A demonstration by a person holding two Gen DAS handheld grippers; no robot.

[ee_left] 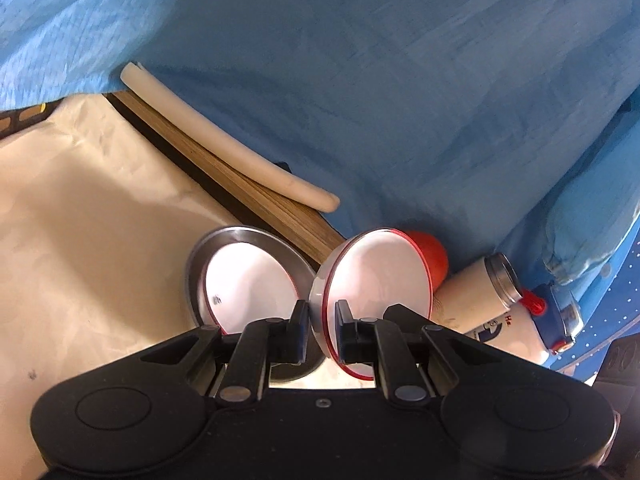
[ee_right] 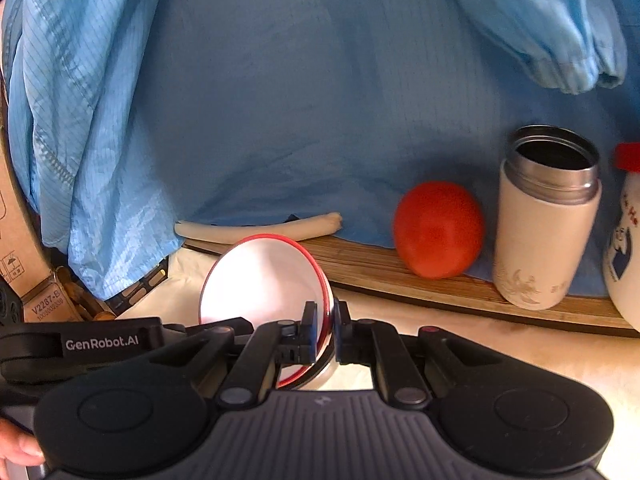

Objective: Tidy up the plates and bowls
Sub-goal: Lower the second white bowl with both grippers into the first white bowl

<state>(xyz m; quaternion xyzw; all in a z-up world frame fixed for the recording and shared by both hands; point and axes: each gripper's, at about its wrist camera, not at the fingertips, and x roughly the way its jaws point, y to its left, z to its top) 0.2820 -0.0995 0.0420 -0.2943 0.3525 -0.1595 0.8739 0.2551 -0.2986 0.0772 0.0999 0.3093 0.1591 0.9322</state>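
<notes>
Left wrist view: the left claw (ee_left: 322,322) is clamped on the rim of a white bowl (ee_left: 380,280) with a red edge, at lower centre. Only this view shows a second white bowl (ee_left: 244,280) nested in a steel plate (ee_left: 280,246), just left of the claw and touching the held bowl.

Right wrist view: the right claw (ee_right: 331,330) grips the rim of a red-edged white bowl (ee_right: 260,280), tilted on edge at lower centre above the bench (ee_right: 520,352). A tomato (ee_right: 438,230) and an open flask (ee_right: 546,216) stand at right.
</notes>
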